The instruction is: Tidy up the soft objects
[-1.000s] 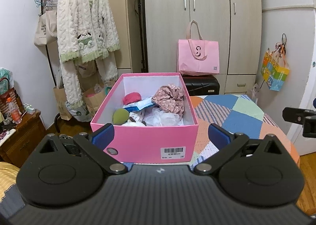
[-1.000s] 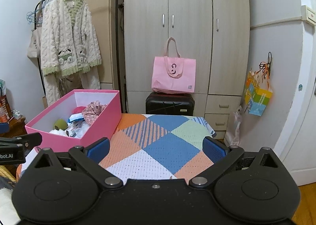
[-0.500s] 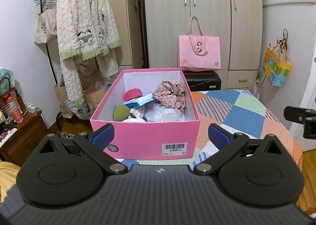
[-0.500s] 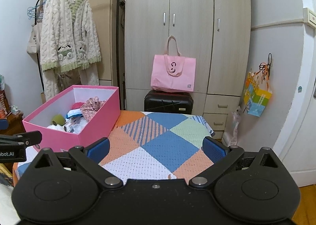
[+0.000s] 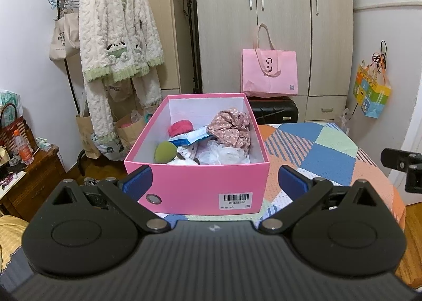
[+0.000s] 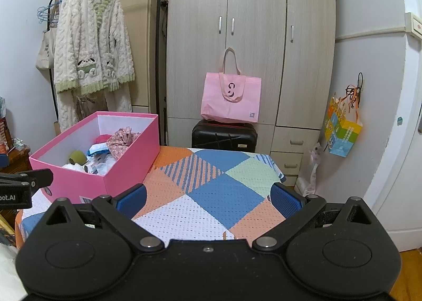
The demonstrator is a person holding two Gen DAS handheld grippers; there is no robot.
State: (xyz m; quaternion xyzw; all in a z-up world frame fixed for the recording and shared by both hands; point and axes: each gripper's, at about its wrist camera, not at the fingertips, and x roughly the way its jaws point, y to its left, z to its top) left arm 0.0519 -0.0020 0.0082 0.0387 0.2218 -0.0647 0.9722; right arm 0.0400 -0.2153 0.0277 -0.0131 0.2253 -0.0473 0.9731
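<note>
**Both tongs hang empty as pink box of soft things sits filled on patchwork tabletop**

The left tongs are spread wide and hold nothing, poised just short of the near wall of the pink box. Compared with a second ago the view from the left wrist has lifted and drawn back a little: the box sits lower in frame and more of its inside shows. The right wrist view has shifted only slightly, and nothing in the box appears to have moved. The right tongs, likewise spread and empty, hover over the bare cloth to the right of the box.

Inside the box lie a floral fabric bundle, a red knitted piece, a green round pad, a blue-and-white packet and a crumple of clear plastic, piled loosely rather than sorted. No soft item lies on the cloth outside it. That would suit a collection already gathered in, or a box about to be emptied and sorted; the pictures do not settle which.

The tabletop wears a mesh cover of orange, blue, green and white diamonds. Behind it stand a pale wardrobe, a black suitcase topped by a pink tote bag, and a clothes rail with a fleecy cream robe.
</note>
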